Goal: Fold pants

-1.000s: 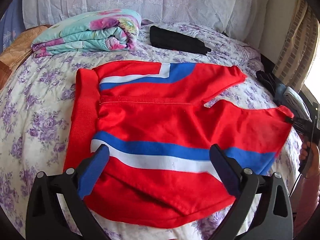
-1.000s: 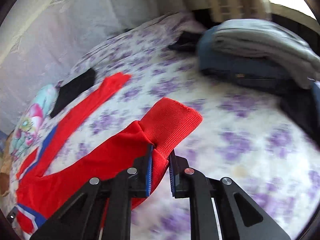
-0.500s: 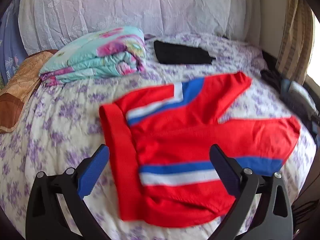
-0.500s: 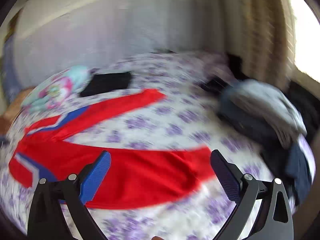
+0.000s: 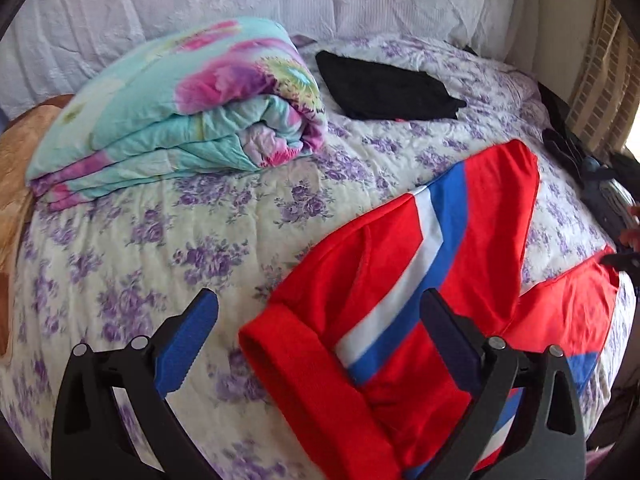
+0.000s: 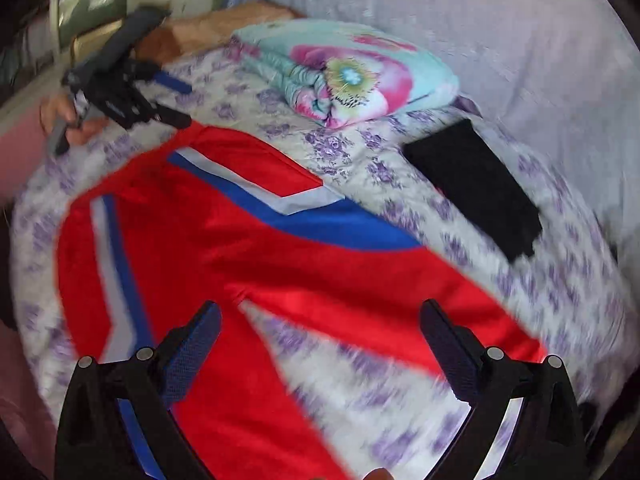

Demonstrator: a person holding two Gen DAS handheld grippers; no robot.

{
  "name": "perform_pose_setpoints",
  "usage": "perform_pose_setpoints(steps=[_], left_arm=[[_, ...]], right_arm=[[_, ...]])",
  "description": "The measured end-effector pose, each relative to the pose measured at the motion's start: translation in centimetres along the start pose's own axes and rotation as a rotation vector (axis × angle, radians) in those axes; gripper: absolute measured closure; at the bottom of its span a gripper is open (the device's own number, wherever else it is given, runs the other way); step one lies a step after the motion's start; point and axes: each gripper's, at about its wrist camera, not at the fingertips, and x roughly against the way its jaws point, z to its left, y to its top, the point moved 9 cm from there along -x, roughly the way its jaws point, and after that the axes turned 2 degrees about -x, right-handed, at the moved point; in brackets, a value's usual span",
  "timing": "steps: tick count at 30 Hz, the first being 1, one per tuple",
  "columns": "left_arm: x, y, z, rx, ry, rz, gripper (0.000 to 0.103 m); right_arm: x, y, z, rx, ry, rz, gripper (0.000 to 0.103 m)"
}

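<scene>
Red pants (image 5: 400,280) with blue and white stripes lie spread flat on the floral bed. Their waistband (image 5: 312,392) is near my left gripper (image 5: 320,340), which is open and empty above the waistband corner. In the right wrist view the pants (image 6: 260,264) fill the middle, both legs spread apart. My right gripper (image 6: 320,348) is open and empty above the crotch area between the legs. The left gripper also shows in the right wrist view (image 6: 120,88), held by a hand at the waistband end.
A folded floral quilt (image 5: 180,120) and a folded black garment (image 5: 384,84) lie at the back of the bed (image 5: 120,248). A white-covered headboard is behind. Dark clothes (image 5: 592,168) pile at the right edge. A brown blanket (image 5: 16,160) lies at the left.
My right gripper let go of the pant leg and opened, then swung over the crotch area. My left gripper moved to the waistband's far corner.
</scene>
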Motion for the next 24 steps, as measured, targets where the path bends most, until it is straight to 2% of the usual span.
perform_pose_setpoints(steps=[1,3,7,8,10,13,17,19,21,23,24], left_arm=[[-0.7,0.1,0.3,-0.016,-0.021,0.019,0.005],[-1.9,0.2,0.5,-0.056,-0.061,0.049,0.005],[-3.6,0.6,1.1,-0.147,-0.095,0.061,0.005],[-4.0,0.6,1.3,-0.154,-0.125,0.072,0.009],[-4.9,0.6,1.5,-0.173,-0.172,0.096,0.026],[-6.5,0.3,1.9,-0.210,-0.197,0.143,0.035],[-7.7,-0.2,1.6,-0.241,-0.289,0.203,0.035],[-8.0,-0.6,1.0,-0.277,-0.327,0.232,0.030],[-8.4,-0.6,0.4,-0.315,-0.334,0.247,0.029],[-8.5,-0.3,0.2,-0.303,-0.353,0.258,0.032],[-8.5,0.0,0.2,-0.289,-0.364,0.259,0.040]], right_arm=[[-0.9,0.6,-0.1,0.025,-0.004,0.011,0.003],[-3.1,2.3,-0.6,0.056,0.085,0.018,0.003],[-7.5,4.9,-3.1,0.024,0.170,0.046,0.003],[-8.8,5.3,-3.6,0.027,0.183,0.062,0.003],[-11.3,5.5,-4.2,0.052,0.207,0.106,0.003],[-14.5,5.1,-4.5,0.088,0.269,0.183,0.004],[-16.8,4.6,-5.0,0.082,0.305,0.241,0.004],[-17.4,4.1,-4.9,0.094,0.316,0.262,0.005],[-17.7,3.4,-4.5,0.111,0.324,0.278,0.013],[-17.1,3.4,-4.3,0.107,0.330,0.264,0.030],[-16.6,3.6,-4.5,0.107,0.316,0.248,0.061]])
